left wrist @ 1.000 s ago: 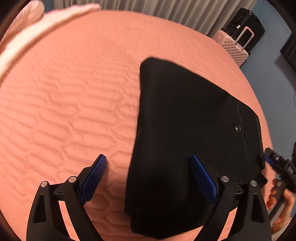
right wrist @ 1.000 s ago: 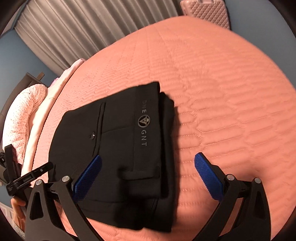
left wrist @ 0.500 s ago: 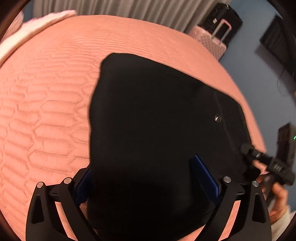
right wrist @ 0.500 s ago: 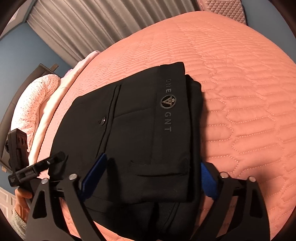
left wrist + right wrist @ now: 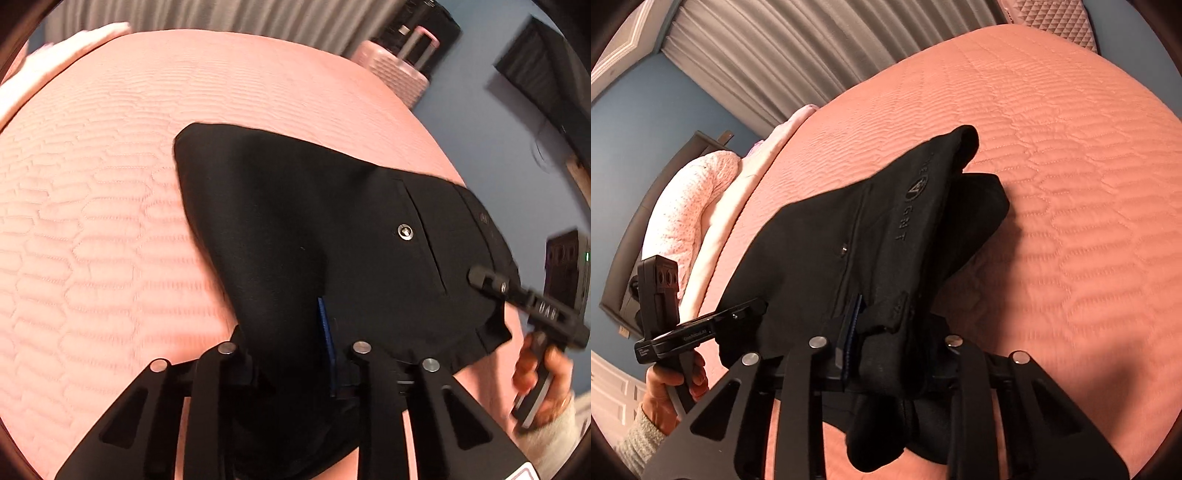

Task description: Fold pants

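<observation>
The folded black pants lie on the pink bedspread, near edge raised, with the left gripper clamped on one near corner and the right gripper clamped on the waistband corner.

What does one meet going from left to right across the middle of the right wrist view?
Pale pink speckled pillow → folded black pants, pinched by the right tool → salmon quilted bedspread.
</observation>
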A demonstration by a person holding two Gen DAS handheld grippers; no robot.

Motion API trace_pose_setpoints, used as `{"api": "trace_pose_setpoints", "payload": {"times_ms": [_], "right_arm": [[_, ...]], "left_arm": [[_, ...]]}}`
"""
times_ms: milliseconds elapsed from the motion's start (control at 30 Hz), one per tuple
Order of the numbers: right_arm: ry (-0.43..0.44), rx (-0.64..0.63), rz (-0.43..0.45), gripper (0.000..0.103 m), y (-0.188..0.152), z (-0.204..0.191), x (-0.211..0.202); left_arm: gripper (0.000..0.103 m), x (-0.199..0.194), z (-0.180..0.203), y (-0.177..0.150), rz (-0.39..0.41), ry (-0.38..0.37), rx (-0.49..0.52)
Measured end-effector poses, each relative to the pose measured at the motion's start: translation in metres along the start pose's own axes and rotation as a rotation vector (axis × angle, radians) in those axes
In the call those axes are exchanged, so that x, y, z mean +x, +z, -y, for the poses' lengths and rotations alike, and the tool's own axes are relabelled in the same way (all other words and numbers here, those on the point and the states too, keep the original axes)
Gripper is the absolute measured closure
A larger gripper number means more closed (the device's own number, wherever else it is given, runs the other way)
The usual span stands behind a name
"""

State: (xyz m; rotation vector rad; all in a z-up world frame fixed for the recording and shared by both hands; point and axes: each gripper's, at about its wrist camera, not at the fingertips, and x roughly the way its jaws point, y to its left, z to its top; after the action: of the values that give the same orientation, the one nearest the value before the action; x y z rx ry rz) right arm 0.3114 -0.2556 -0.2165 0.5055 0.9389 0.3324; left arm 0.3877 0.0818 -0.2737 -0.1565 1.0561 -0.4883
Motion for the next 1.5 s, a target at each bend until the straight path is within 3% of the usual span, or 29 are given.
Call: {"api": "trace_pose_setpoints", "payload": {"times_ms": [200,267,333,367,400,433,467,533,567,600,633,700,767,833,900,967,1033,1067,1167,1267,1400,1500], "right_arm": [[-0.016,0.046,-0.032,0.079,-0.061,-0.002,-0.043],[-0.049,0.047,-0.05,0.079,-0.078,0.001,-0.041],[-0.062,0.078,-0.054,0.071,-0.088,0.011,-0.039],[-0.065,0.107,-0.036,0.069,-0.088,0.015,-0.046],[-0.106,0.11,-0.021,0.059,-0.087,0.014,-0.055],[-0.184,0.094,0.01,0.04,-0.086,0.008,-0.068],[-0.279,0.023,0.092,0.039,-0.084,-0.006,-0.09],[-0.323,-0.099,0.18,0.039,-0.082,-0.032,-0.113],[-0.324,-0.145,0.211,0.039,-0.079,-0.046,-0.12],[-0.299,-0.184,0.208,0.039,-0.074,-0.06,-0.118],[-0.286,-0.211,0.181,0.044,-0.07,-0.067,-0.11],[-0.292,-0.266,0.102,0.048,-0.07,-0.074,-0.081],[-0.335,-0.253,-0.008,0.051,-0.077,-0.058,-0.049],[-0.392,-0.251,-0.034,0.051,-0.086,-0.046,-0.034],[-0.364,-0.211,0.014,0.052,-0.08,-0.051,-0.052],[-0.374,-0.172,0.117,0.045,-0.076,-0.065,-0.086],[-0.438,-0.181,0.198,0.016,-0.076,-0.079,-0.111],[-0.478,-0.187,0.237,0.013,-0.077,-0.087,-0.123],[-0.533,-0.223,0.298,0.007,-0.078,-0.115,-0.152],[-0.556,-0.243,0.327,0.006,-0.086,-0.134,-0.165],[-0.578,-0.274,0.362,0.006,-0.113,-0.149,-0.183],[-0.574,-0.284,0.375,0.006,-0.122,-0.158,-0.191]], "left_arm": [[0.083,-0.028,0.011,-0.06,-0.047,-0.031,-0.015],[0.075,-0.03,0.015,-0.073,-0.035,0.001,-0.004],[0.06,-0.032,0.021,-0.084,-0.005,0.088,0.021],[0.059,-0.038,0.024,-0.089,0.016,0.154,0.033],[0.059,-0.042,0.027,-0.09,0.022,0.191,0.04],[0.059,-0.052,0.029,-0.091,0.032,0.248,0.048],[0.059,-0.065,0.034,-0.093,0.065,0.337,0.073],[0.059,-0.086,0.051,-0.092,0.142,0.461,0.152],[0.053,-0.094,0.061,-0.09,0.178,0.497,0.191],[0.035,-0.097,0.073,-0.087,0.193,0.494,0.224],[0.027,-0.094,0.08,-0.084,0.197,0.466,0.23],[0.027,-0.071,0.088,-0.082,0.163,0.395,0.214],[0.028,-0.039,0.085,-0.081,0.084,0.423,0.19],[0.027,-0.016,0.08,-0.091,0.034,0.439,0.163],[0.027,-0.024,0.081,-0.094,0.05,0.458,0.158],[0.027,-0.04,0.089,-0.083,0.083,0.466,0.142],[0.027,-0.062,0.096,-0.075,0.122,0.47,0.094],[0.027,-0.076,0.101,-0.07,0.145,0.471,0.064],[0.02,-0.118,0.116,-0.069,0.196,0.477,0.041],[0.02,-0.151,0.13,-0.073,0.24,0.499,0.042],[0.018,-0.172,0.152,-0.076,0.258,0.435,0.082],[0.017,-0.187,0.169,-0.086,0.262,0.428,0.109]]}}
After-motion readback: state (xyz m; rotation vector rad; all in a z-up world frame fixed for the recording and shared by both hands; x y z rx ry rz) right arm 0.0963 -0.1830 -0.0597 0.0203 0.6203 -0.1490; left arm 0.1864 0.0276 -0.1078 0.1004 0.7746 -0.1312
